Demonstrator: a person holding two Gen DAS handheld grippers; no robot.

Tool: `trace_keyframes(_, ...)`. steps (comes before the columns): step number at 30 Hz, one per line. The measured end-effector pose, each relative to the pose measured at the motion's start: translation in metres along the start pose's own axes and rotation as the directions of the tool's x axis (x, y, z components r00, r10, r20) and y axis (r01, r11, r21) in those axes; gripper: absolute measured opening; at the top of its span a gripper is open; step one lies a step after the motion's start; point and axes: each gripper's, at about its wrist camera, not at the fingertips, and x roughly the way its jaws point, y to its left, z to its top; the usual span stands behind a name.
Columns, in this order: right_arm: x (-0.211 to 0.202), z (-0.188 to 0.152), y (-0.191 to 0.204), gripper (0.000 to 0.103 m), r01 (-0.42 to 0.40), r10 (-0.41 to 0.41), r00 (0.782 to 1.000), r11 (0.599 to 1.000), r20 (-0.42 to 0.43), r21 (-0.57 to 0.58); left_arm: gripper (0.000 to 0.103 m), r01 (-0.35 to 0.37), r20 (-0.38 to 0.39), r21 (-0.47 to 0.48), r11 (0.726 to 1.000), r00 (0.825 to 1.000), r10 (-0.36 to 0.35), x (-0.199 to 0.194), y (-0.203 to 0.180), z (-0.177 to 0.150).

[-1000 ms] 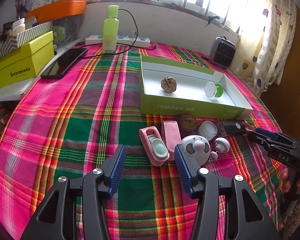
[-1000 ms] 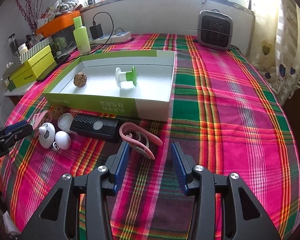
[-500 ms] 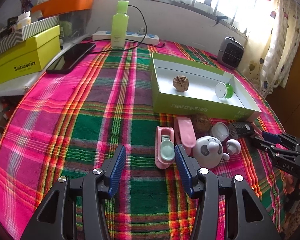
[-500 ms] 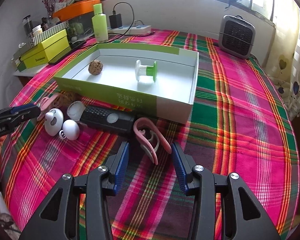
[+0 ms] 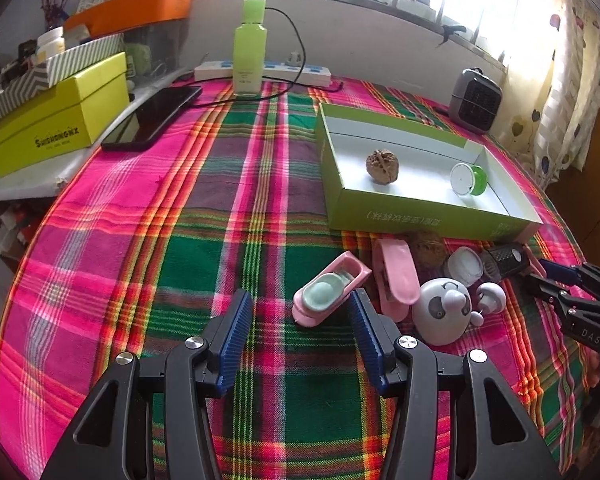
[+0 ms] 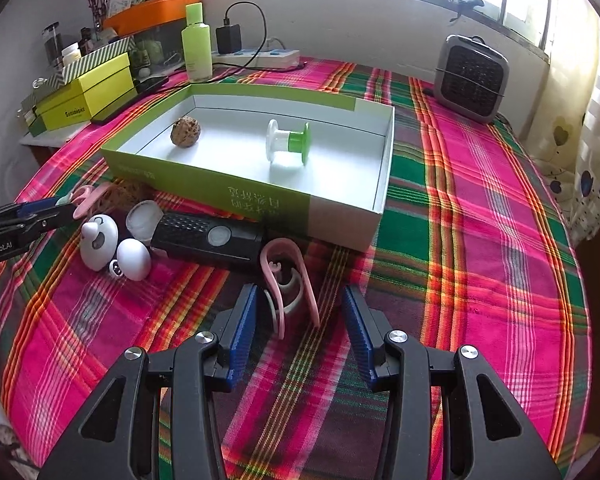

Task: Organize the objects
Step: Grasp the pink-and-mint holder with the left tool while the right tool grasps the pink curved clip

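Note:
A pink toy tub with a mint insert (image 5: pixel 324 294) lies tilted on the plaid cloth between the fingers of my left gripper (image 5: pixel 300 320). It rests against the right pad and stands clear of the left one; the gripper is open. My right gripper (image 6: pixel 300 314) is open around a pink clip (image 6: pixel 288 280), with a gap on both sides. The green box (image 5: pixel 420 216) holds a walnut (image 5: pixel 382 166) and a green-white spool (image 5: pixel 468 179). From the right wrist, the box (image 6: pixel 260 196) lies just beyond the clip.
In front of the box lie a panda toy (image 5: pixel 442 312), a pink case (image 5: pixel 396 280), a second walnut (image 5: pixel 426 246), a white lid (image 5: pixel 464 268) and a black device (image 6: pixel 208 236). Behind stand a green bottle (image 5: pixel 250 46), a phone (image 5: pixel 152 118), a yellow box (image 5: pixel 56 120) and a heater (image 6: pixel 472 78).
The pink tub has turned and now lies between my left fingers, against the right pad. My right gripper has closed in on the pink clip, which now sits between its fingertips.

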Motion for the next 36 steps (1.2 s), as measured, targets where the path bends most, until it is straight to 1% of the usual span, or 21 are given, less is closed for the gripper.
trace_keyframes(8,0.004,0.004,0.0,0.044,-0.016,0.016,1.0,1.0,0.003,-0.013,0.05,-0.01,-0.019,0.074,0.997,1.0,0.011,0.009,-0.006,0.009)
trace_keyframes(14,0.005,0.007,0.001,0.044,-0.01,0.01,1.0,1.0,0.004,-0.007,0.05,-0.003,-0.02,0.073,0.997,1.0,0.004,0.014,-0.005,0.015)
trace_keyframes(19,0.005,0.007,-0.002,0.044,-0.013,0.013,1.0,1.0,0.005,0.01,0.049,0.018,-0.015,0.047,0.999,1.0,-0.018,0.015,0.001,0.018)
trace_keyframes(23,0.004,0.006,-0.004,0.043,-0.017,0.017,1.0,1.0,0.006,0.019,0.042,0.01,-0.012,0.038,0.999,1.0,-0.009,0.016,0.002,0.019)
trace_keyframes(25,0.004,0.006,-0.006,0.035,-0.013,0.013,1.0,1.0,0.008,0.027,0.039,0.004,-0.011,0.033,0.999,1.0,-0.004,0.016,0.004,0.02)
trace_keyframes(28,0.004,0.007,-0.009,0.032,-0.014,0.013,1.0,0.999,0.011,0.041,0.036,0.002,-0.009,0.026,1.0,1.0,-0.002,0.016,0.005,0.02)
trace_keyframes(31,0.004,0.007,-0.007,0.03,-0.005,0.005,1.0,0.999,0.01,0.037,0.033,0.0,-0.008,0.022,1.0,1.0,0.001,0.017,0.006,0.02)
trace_keyframes(33,0.004,0.008,-0.007,0.029,-0.006,0.006,1.0,0.999,0.01,0.035,0.029,-0.007,-0.007,0.017,1.0,1.0,0.007,0.017,0.007,0.021)
trace_keyframes(36,0.003,0.007,-0.007,0.027,-0.003,0.003,1.0,0.999,0.011,0.037,0.026,-0.011,-0.007,0.01,1.0,1.0,0.011,0.017,0.009,0.021)
